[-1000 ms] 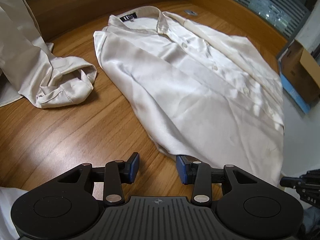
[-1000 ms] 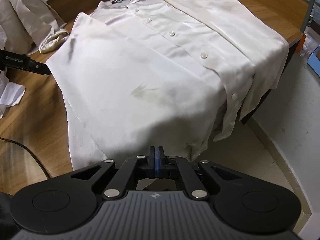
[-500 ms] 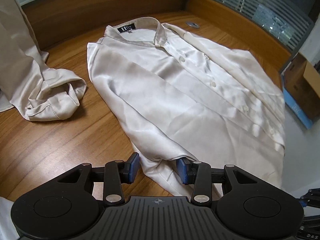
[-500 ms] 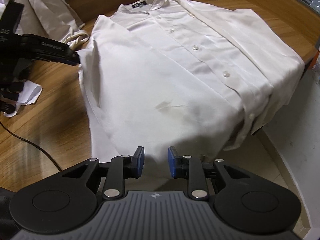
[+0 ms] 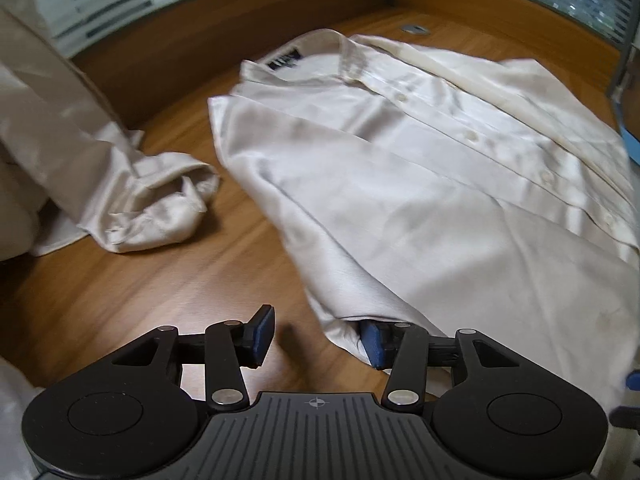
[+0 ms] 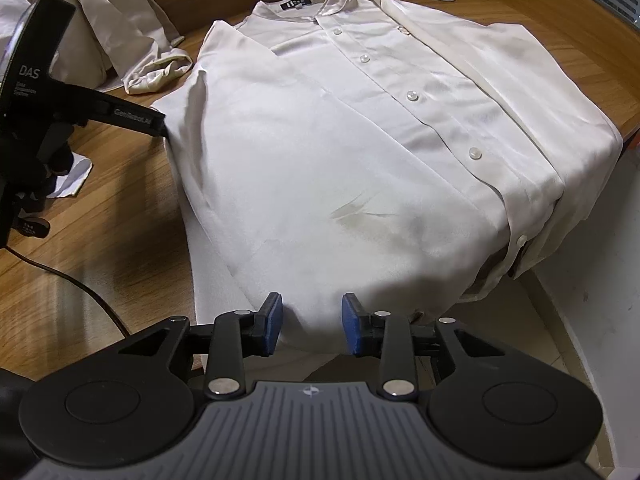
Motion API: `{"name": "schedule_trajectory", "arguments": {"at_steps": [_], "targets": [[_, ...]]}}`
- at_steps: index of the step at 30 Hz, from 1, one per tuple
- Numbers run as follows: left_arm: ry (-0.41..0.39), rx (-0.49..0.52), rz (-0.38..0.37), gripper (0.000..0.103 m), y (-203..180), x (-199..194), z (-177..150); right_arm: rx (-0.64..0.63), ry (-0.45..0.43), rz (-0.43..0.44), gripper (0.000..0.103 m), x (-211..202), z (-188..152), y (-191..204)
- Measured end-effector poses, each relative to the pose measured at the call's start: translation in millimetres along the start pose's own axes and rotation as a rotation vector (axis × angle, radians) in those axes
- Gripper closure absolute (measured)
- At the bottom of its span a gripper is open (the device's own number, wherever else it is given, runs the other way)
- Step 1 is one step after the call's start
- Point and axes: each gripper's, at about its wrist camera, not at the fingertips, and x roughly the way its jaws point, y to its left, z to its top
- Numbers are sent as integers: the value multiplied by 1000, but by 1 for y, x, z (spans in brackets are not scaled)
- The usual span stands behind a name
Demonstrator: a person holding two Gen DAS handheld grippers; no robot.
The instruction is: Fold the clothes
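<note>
Right wrist: shirt (image 6: 360, 152) hem between opening right claw (image 6: 311, 330).

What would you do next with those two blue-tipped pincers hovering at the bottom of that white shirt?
Probably close both on the hem. The white satin button-up shirt lies flat on the wooden table, and the left gripper and right gripper sit at its near edge, jaws opening, cloth between the right pair. Then lift toward the collar.
</note>
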Motion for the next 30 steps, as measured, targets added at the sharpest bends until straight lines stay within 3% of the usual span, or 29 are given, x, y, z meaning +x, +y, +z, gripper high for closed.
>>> {"name": "schedule_trajectory", "arguments": {"at_steps": [6,14,17,18,19,21,30], "targets": [[-30,-101,10,53,16,-9,2,-50,-1,29,65,2,4,8],[-18,-140,48,53,32,-10,-7,-198,1,42,62,15,16,33],[-16,-137,46,53,36,-10,-10,-215,-3,35,75,16,19,35],[-18,-136,46,52,35,-11,-11,-211,-4,40,89,16,20,34],[-20,-134,45,52,35,-11,-11,-203,-7,44,96,15,21,33],[-19,-136,43,52,35,-11,-12,-185,-17,46,102,12,21,32],[-3,-147,18,52,41,-6,-10,-137,7,106,102,-7,22,44]]}}
